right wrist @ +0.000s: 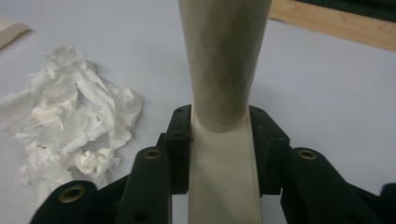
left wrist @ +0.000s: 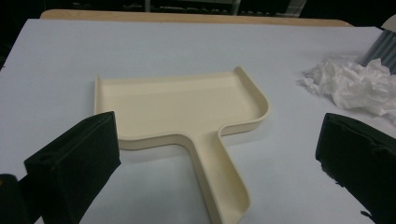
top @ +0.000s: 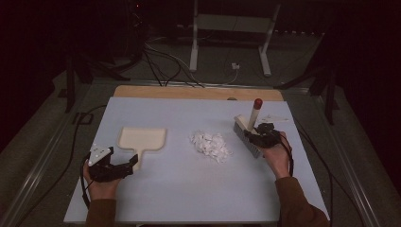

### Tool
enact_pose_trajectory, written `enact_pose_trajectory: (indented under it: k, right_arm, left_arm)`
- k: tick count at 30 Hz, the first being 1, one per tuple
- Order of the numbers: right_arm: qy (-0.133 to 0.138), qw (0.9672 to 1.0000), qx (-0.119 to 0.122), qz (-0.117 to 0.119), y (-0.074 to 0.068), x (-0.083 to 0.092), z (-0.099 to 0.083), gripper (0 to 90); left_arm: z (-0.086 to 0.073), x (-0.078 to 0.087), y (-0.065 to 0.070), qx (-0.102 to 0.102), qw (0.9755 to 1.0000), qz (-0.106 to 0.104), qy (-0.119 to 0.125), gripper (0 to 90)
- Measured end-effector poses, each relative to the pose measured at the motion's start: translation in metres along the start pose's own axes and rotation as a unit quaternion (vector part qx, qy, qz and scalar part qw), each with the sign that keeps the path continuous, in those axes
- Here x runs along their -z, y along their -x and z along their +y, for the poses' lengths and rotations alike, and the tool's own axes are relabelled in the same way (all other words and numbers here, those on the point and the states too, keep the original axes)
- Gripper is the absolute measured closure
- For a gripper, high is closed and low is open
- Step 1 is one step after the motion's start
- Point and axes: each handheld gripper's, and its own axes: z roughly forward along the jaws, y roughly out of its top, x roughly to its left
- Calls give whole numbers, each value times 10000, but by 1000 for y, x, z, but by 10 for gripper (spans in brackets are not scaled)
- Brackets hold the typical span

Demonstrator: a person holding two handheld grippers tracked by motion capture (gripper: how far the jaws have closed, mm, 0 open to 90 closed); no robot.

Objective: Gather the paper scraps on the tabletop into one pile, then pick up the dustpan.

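The right tongs (top: 263, 134) are clamping the cream handle of the brush (top: 249, 127), holding it upright so its bristles are resting on the counter (top: 179, 189) just right of the pile of torn paper (top: 210, 144), probably to sweep the scraps leftward. The dustpan (top: 142, 140) is lying flat on the pile's other side, with its handle pointing toward the person. The left tongs (top: 126, 166) are standing apart at that handle's end with nothing between them, seemingly waiting to grip it and steady the dustpan.
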Motion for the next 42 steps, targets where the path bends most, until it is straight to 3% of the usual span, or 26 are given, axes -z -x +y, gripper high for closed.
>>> enact_pose_trajectory:
  k: [4,14,20,23,26,27,30,31,32,35,38,42]
  right_arm:
    - [-21,10000,-29,-85,0,1,0,666]
    - [-112,9999,31,45,1,9,-1,667]
    - [-143,9997,67,168,2,15,-2,667]
    - [-134,9997,75,197,3,16,-3,666]
    - [-124,9997,69,196,5,18,-5,666]
    - [-120,9997,67,202,5,18,-5,666]
    - [-145,9997,89,202,5,18,-6,665]
    - [-148,9996,102,199,5,18,-7,665]
    - [-146,9996,113,201,5,18,-7,665]
    - [-156,9996,117,205,5,19,-8,665]
    - [-161,9996,120,193,5,19,-8,665]
    - [-154,9996,112,188,7,19,-10,665]
  left_arm:
    - [0,1,1,-3,10000,-10,-2,5]
    - [0,-6,3,-71,9995,-77,-300,5]
    - [-2,-13,11,-171,9979,103,-617,6]
    - [-2,-20,15,-120,9967,158,-788,6]
    - [0,-25,17,111,9960,78,-884,7]
    - [1,-27,18,171,9953,68,-951,13]
    - [2,-32,22,45,9919,310,-1233,54]
    - [2,-34,23,41,9908,352,-1302,78]
    - [2,-37,24,22,9890,525,-1381,110]
    - [0,-44,27,-25,9851,639,-1595,214]
    - [-1,-51,29,-47,9820,687,-1758,310]
    - [-3,-57,31,-68,9775,946,-1886,396]
